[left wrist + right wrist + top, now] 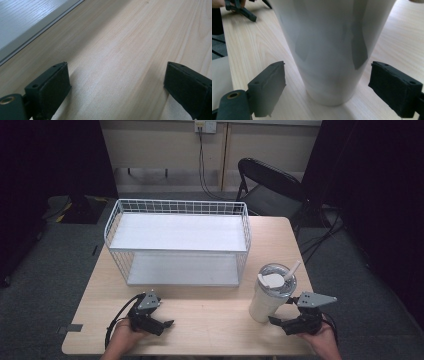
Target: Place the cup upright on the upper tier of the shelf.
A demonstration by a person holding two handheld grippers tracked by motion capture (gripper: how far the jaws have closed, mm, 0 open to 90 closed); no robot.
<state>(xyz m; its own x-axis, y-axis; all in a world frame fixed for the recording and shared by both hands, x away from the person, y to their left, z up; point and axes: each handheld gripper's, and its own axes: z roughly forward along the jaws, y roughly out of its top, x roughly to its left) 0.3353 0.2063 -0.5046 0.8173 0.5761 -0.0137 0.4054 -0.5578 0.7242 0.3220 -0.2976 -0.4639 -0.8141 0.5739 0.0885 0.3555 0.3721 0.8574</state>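
Wooden table: right gripper wide open, straddling tumbler, untouched.

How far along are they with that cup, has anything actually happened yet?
Nothing looks done yet: the white cup stands on the table and the wire shelf rack holds nothing. In hand: the right gripper is open with its fingers either side of the cup's base, not touching. The left gripper rests open over bare wood. Gripping and moving the cup remain.

The left hand holds the left gripper low near the bottom edge, its jaws spread wide apart. The right hand holds the right gripper, its jaws also spread wide.
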